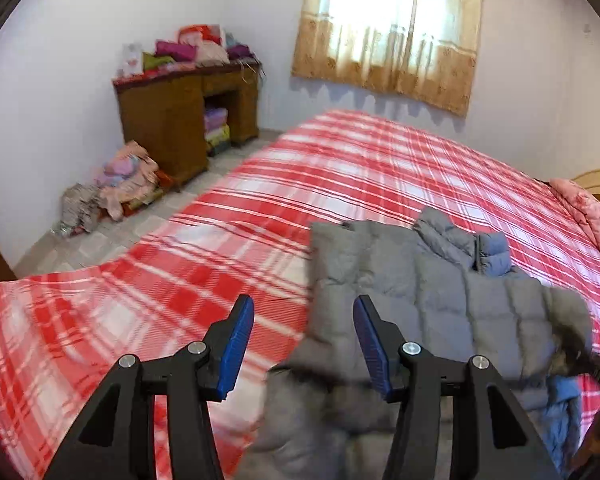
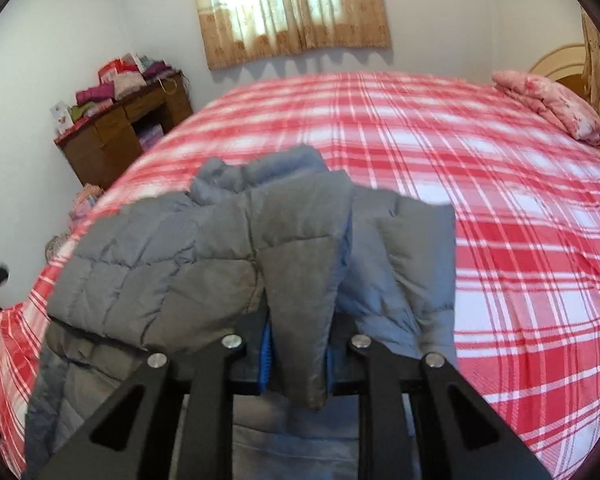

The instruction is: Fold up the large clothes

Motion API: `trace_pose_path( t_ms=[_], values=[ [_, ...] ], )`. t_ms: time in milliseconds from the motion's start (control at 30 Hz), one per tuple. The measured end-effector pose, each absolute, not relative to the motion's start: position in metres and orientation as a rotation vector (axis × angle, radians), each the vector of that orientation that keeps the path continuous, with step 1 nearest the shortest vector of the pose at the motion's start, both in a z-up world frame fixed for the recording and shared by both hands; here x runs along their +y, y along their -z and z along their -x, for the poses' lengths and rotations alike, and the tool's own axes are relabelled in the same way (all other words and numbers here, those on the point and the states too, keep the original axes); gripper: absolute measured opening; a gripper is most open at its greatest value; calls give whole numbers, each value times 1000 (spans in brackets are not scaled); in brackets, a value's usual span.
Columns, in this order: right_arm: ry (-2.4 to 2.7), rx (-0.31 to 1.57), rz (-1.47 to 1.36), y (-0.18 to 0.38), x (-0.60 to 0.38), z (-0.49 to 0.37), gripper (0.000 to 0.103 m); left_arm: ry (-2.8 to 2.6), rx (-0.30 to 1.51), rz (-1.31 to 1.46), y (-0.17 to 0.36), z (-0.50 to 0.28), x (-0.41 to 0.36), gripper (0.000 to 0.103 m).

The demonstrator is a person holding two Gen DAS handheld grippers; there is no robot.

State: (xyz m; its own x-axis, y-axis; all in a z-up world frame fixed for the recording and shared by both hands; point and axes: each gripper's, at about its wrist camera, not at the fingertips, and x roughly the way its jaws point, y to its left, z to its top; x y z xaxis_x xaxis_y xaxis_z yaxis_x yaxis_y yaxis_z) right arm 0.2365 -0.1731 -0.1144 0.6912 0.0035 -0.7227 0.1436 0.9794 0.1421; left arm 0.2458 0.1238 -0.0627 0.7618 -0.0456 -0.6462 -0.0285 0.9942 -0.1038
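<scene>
Fingers of my left gripper, in the left wrist view, stand about half open with nothing between the blue pads; they hover above the near left edge of the grey padded jacket. That jacket lies partly folded on the red plaid bed, collar toward the far side, blue lining showing at the neck and at the near right corner. The near part is blurred, so I cannot tell how its lower hem lies.

Right wrist view: my right gripper has its fingers closed on a grey flap of the jacket, which rises between the pads and hides their tips. The rest drapes to the left across the bed.

As I judge it, I should keep the right hold firm, take the matching edge with the left fingers, lift both level, and lay the fold flat so the padding does not bunch.
</scene>
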Motion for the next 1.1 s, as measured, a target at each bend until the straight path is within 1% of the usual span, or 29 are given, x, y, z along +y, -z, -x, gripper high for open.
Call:
trace_pose_path(
  t_ms=[133, 233, 333, 400, 467, 533, 633, 733, 800, 867, 900, 967, 1000, 1033, 1100],
  values=[
    [89, 849, -213, 138, -180, -232, 23, -5, 719, 53, 74, -278, 91, 53],
    [80, 844, -213, 139, -182, -227, 23, -48, 759, 12, 93, -301, 73, 53],
    [78, 853, -204, 143, -182, -226, 26, -127, 810, -46, 123, -312, 68, 53],
    [58, 860, -215, 147, -183, -224, 34, -135, 851, -40, 142, -316, 72, 53],
    [47, 861, -206, 147, -184, -216, 55, -136, 852, -45, 157, -316, 77, 53],
    [46, 853, -200, 142, -185, -208, 60, -127, 839, -31, 163, -314, 80, 54],
    [89, 835, -205, 127, -195, -195, 60, -114, 835, -19, 161, -311, 82, 55],
    [133, 756, -228, 96, -205, -184, 61, -98, 830, -20, 149, -303, 84, 55],
    [124, 699, -233, 72, -203, -191, 61, -85, 823, -30, 135, -299, 83, 55],
    [104, 687, -217, 59, -193, -214, 60, -71, 795, -45, 117, -299, 79, 55],
    [80, 700, -216, 58, -185, -232, 58, -69, 786, -45, 109, -301, 76, 55],
    [45, 756, -237, 70, -174, -265, 38, -68, 776, -41, 97, -309, 70, 55],
    [53, 785, -243, 80, -170, -281, 34, -70, 774, -60, 92, -316, 63, 55],
    [67, 795, -244, 87, -169, -288, 30, -67, 769, -75, 89, -321, 57, 55],
    [92, 805, -235, 104, -167, -298, 30, -66, 757, -99, 89, -333, 43, 55]
  ],
)
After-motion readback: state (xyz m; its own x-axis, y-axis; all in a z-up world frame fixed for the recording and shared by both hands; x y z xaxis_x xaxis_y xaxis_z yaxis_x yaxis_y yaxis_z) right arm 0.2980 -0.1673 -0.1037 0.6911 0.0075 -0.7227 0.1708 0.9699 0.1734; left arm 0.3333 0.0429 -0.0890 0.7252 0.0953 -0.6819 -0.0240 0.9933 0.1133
